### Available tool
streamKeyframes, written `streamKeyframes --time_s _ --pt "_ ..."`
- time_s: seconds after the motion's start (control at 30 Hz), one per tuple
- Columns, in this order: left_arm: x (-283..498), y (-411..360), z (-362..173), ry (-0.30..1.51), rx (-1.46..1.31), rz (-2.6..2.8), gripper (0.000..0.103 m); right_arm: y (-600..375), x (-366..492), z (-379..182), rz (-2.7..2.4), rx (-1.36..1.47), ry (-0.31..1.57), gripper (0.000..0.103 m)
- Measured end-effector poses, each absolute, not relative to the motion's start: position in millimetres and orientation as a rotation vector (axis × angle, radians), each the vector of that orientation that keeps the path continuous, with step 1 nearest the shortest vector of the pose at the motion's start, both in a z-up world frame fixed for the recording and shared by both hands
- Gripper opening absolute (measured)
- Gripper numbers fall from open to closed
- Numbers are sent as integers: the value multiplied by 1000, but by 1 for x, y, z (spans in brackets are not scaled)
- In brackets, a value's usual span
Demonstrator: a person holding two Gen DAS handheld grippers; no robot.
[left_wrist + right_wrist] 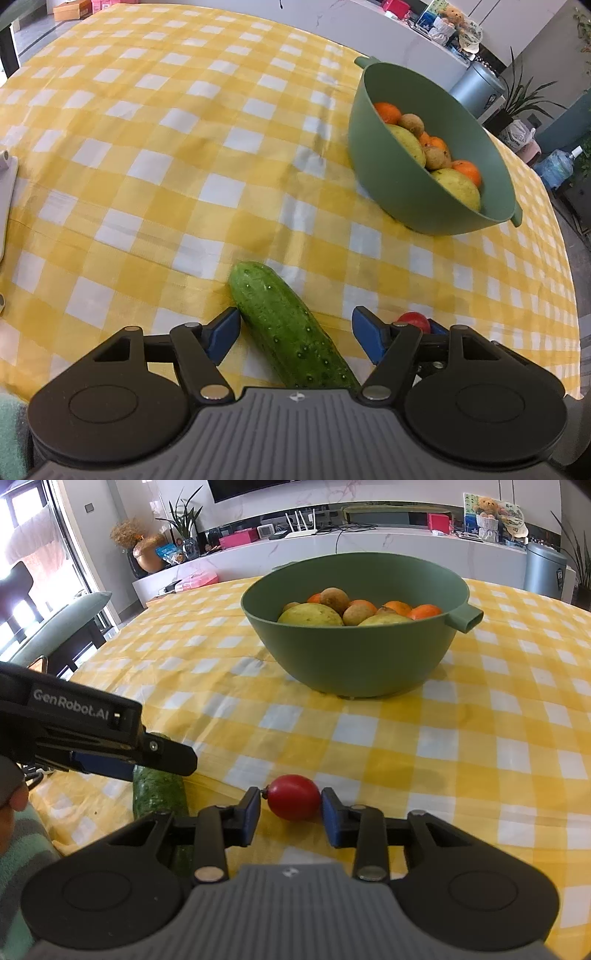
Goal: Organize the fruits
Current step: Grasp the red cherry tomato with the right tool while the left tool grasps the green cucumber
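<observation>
A green cucumber (291, 328) lies on the yellow checked tablecloth between the open jaws of my left gripper (295, 328); it does not fill the gap. A small red tomato (293, 796) lies between the blue pads of my right gripper (290, 805), which is open around it, the pads close to its sides. The tomato also shows in the left wrist view (413, 320) behind the right finger. A green bowl (354, 657) with oranges, kiwis and yellow-green fruits stands farther back; it also shows in the left wrist view (399, 192). The left gripper (110, 738) and the cucumber (159, 794) show in the right wrist view.
The tablecloth (166, 147) covers a round table. A white object (5, 192) sits at the left edge. Beyond the table are a white counter (332, 550) with clutter, plants, a grey bin (543, 568) and a chair (55, 624).
</observation>
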State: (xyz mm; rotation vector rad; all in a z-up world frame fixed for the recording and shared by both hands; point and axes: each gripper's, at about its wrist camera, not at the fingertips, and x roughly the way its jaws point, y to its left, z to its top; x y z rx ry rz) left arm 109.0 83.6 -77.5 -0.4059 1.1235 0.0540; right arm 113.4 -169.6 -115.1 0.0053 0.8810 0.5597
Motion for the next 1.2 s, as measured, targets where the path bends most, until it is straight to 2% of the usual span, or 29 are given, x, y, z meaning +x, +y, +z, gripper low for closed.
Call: streamKeyframes --time_s 0.2,0.27,0.43,0.57,0.6,0.77,0.83,0.9,1.0,1.2 --pt "110 80 -84 1138 -392 38 76 -169 114 -115 559 2 881 33" --pt "109 79 -84 1122 -395 26 66 -169 114 -116 559 4 882 32" --pt "113 70 -78 1073 -345 -30 57 -175 116 -114 530 34 876 31" --pt "127 45 -70 1031 -243 -142 45 -188 122 -113 481 99 870 31" --pt "131 38 -70 1029 -216 -161 39 -191 124 -113 465 110 868 31" --pt "139 14 -67 997 -118 -228 39 -196 127 -113 419 129 871 31" --pt "136 14 -70 1007 -120 -219 45 -196 127 -114 416 123 877 31" --pt "132 17 -70 1013 -129 -201 57 -194 127 -114 414 109 881 31" --pt "127 22 -70 1034 -144 -164 68 -191 127 -114 416 92 885 31" --pt "116 31 -72 1088 -213 -213 71 -189 119 -111 429 21 885 32"
